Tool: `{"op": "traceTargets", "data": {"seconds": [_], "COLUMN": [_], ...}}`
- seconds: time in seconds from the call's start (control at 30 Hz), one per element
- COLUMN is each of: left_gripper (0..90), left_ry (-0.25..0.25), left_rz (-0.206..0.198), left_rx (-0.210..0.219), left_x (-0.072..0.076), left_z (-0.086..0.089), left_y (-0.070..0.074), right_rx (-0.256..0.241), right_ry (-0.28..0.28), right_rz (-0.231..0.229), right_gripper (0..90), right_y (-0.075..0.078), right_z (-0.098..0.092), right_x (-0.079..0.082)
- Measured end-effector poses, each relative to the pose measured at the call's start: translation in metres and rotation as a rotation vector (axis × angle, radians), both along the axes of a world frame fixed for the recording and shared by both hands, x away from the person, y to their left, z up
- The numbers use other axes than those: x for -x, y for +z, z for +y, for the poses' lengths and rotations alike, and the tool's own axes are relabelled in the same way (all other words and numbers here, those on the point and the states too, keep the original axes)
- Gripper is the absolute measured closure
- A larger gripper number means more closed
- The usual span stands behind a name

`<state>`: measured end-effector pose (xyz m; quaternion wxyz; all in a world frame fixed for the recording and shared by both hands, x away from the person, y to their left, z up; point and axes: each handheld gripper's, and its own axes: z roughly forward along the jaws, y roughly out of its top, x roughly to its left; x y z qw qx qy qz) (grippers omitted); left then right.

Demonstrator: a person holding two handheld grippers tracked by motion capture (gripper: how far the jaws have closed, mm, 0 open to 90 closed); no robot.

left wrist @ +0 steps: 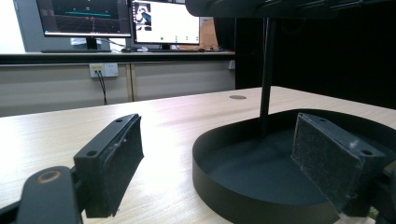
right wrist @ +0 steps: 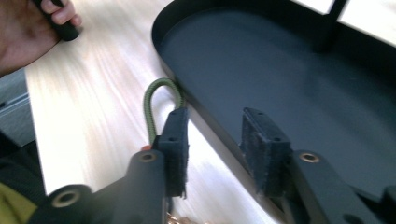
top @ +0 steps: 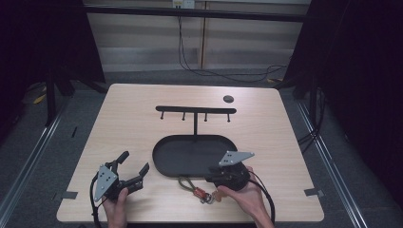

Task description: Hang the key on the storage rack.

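I hold a black two-jaw claw in each hand at a pale wooden table (top: 133, 128). My left claw (top: 135, 167) rests near the table's front left corner with its jaws spread wide and nothing between them; in the left gripper view its two padded fingers (left wrist: 112, 163) stand far apart, one over bare wood and the other in front of the near wall of the black oval metal tray (left wrist: 243, 196). That tray (top: 164, 161) sits in the middle of the table, and a thin black post rises from its far side to a horizontal black bar with four short pegs (top: 196, 110). A small dark round disc (top: 228, 99) lies on the wood beyond the bar, toward the far right. My right claw (right wrist: 219, 149) is at the tray's front edge, jaws parted, straddling the tray's rim with one pad outside over the table and the other over the tray floor; it grips nothing that I can see. Just beside its outer pad lies an olive-green cord loop (right wrist: 156, 100), touching the tray's wall, and in the high view the loop (top: 185, 183) joins a small red and metal clip (top: 204, 195) on the table below the tray, next to my right hand (top: 244, 197).
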<state>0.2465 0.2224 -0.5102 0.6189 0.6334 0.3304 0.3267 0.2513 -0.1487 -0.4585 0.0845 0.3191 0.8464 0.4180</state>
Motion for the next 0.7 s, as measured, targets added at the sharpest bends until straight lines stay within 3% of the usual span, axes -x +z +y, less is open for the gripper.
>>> {"op": "traceTargets", "data": {"seconds": [0.2, 0.43, 0.53, 0.7], "left_gripper": [16.0, 16.1, 16.1, 16.1], "left_ry": [0.000, 0.000, 0.000, -0.001], "left_rz": [0.000, 0.000, 0.000, 0.000], "left_rx": [0.000, 0.000, 0.000, 0.000], "left_x": [0.000, 0.000, 0.000, 0.000], "left_z": [0.000, 0.000, 0.000, 0.000], "left_y": [0.000, 0.000, 0.000, 0.000], "right_rx": [0.009, 0.073, 0.078, 0.096], "right_ry": [0.061, 0.142, 0.150, 0.160], "right_rz": [0.057, 0.111, 0.118, 0.185], "right_gripper": [71.8, 77.0, 78.8, 80.1], "right_y": [0.000, -0.005, -0.007, -0.014], "right_z": [0.014, 0.034, 0.039, 0.048], "right_x": [-0.009, -0.013, -0.014, -0.017]}}
